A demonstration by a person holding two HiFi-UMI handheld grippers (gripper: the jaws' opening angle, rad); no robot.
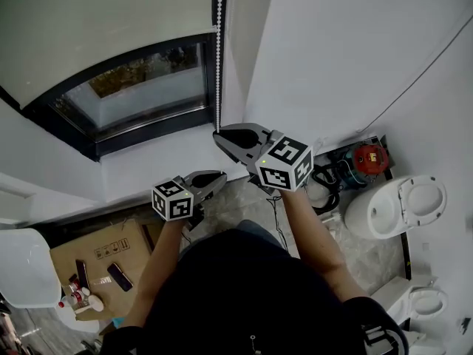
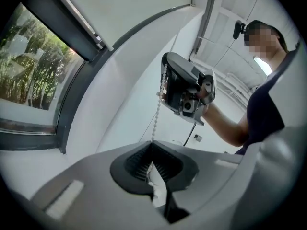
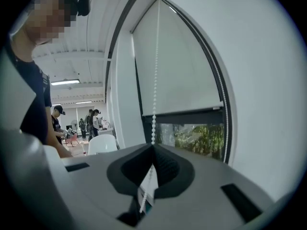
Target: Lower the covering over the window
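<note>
Head view shows the roller blind (image 1: 111, 21) drawn over most of the window (image 1: 140, 87), with a band of bare glass left along the window's lower edge. The right gripper view shows the same: the blind's bottom bar (image 3: 187, 111) hangs partway down, and trees (image 3: 196, 138) show through the pane under it. So I judge the job well begun but not finished, since that last strip has yet to be covered.

The bead chain (image 1: 219, 50) hangs down the right side of the window frame, and both claws are on it. The right gripper (image 1: 220, 134) is the upper one, its jaws closed with the chain pinched between them. The left gripper (image 1: 222, 176) sits just below and nearer the person, also clamped shut on the same chain (a few beads run straight into its pads in its own view).

What is left, as I read it, is more hand-over-hand pulling on the chain until the bar meets the sill.
</note>
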